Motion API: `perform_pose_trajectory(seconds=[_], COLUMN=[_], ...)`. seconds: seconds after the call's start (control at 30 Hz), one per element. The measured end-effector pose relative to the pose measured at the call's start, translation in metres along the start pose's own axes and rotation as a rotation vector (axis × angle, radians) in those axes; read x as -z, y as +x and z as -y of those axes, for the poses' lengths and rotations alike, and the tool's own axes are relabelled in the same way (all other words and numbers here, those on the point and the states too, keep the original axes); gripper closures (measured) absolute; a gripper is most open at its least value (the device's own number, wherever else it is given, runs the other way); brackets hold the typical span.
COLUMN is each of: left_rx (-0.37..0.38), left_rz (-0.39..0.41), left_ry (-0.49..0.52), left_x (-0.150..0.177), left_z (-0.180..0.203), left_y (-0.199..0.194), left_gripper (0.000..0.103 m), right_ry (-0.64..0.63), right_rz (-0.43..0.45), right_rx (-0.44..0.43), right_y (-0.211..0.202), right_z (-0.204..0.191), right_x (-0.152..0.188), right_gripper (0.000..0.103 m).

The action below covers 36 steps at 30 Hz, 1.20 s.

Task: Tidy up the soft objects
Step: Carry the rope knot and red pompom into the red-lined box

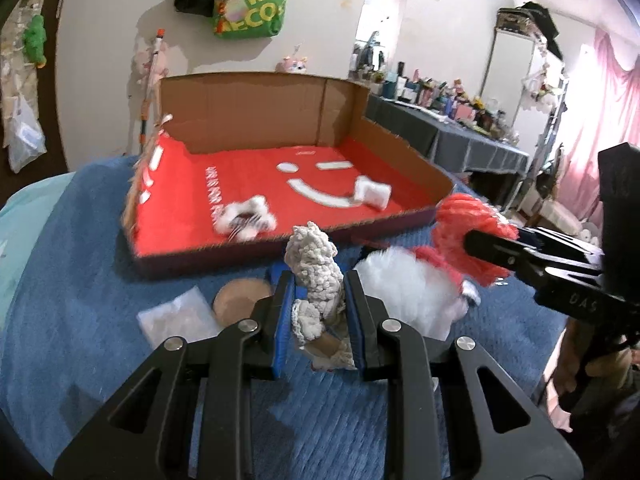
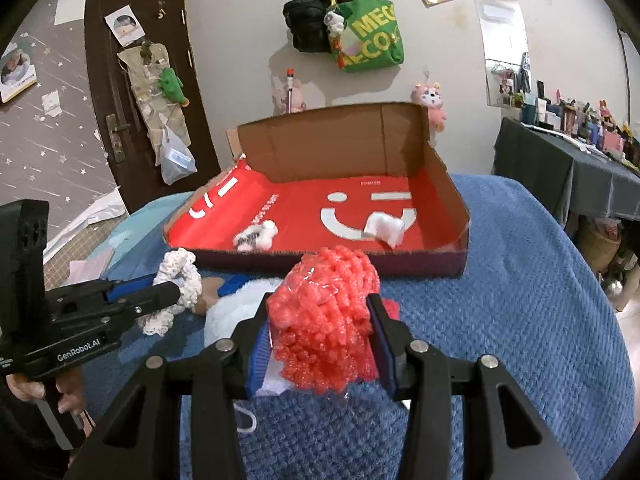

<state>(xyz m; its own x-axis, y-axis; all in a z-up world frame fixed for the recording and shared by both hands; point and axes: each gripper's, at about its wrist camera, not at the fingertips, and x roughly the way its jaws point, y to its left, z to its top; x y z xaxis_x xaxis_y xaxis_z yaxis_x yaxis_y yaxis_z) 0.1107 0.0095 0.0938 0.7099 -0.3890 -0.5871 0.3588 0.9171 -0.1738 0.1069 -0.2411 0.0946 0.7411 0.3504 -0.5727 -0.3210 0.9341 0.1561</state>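
My left gripper (image 1: 318,280) is shut on a cream crocheted piece (image 1: 314,264), held above the blue blanket just in front of the box; it also shows in the right wrist view (image 2: 178,278). My right gripper (image 2: 320,312) is shut on a red knitted item in clear wrap (image 2: 324,316), which appears in the left wrist view (image 1: 468,224). The open cardboard box with a red smiley floor (image 1: 256,184) (image 2: 304,204) holds a small white-and-dark plush (image 1: 246,220) (image 2: 256,236) and a white soft piece (image 1: 374,192) (image 2: 386,226).
A white fluffy item (image 1: 408,284) (image 2: 236,304) lies on the blue blanket (image 2: 500,320) between the grippers. A tan round thing (image 1: 242,300) and a clear packet (image 1: 176,316) lie to the left. A cluttered grey table (image 2: 580,160) stands to the right.
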Motion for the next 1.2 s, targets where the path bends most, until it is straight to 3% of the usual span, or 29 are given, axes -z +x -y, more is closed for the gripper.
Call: perform_pose_trajectory(seconds=[0.23, 0.53, 0.83, 1.2], left_rx=[0.088, 0.1, 0.082, 0.078], left_rz=[-0.033, -0.136, -0.238, -0.291], left_ry=[-0.002, 0.026, 0.04, 0.036], left_x=[-0.048, -0.096, -0.106, -0.107], left_z=[-0.004, -0.018, -0.032, -0.04], left_y=[0.043, 0.117, 0.169, 0.183], left_gripper=[0.08, 0.08, 0.08, 0.08], right_ry=[-0.036, -0.073, -0.087, -0.067], right_rz=[0.031, -0.062, -0.164, -0.312], right_rx=[-0.067, -0.136, -0.139, -0.098], right_y=[0.022, 0.093, 0.147, 0.19], right_z=[0.009, 0.032, 0.048, 0.055], right_x=[-0.036, -0.077, -0.115, -0.123], right_gripper=[0.056, 0.056, 0.055, 0.055])
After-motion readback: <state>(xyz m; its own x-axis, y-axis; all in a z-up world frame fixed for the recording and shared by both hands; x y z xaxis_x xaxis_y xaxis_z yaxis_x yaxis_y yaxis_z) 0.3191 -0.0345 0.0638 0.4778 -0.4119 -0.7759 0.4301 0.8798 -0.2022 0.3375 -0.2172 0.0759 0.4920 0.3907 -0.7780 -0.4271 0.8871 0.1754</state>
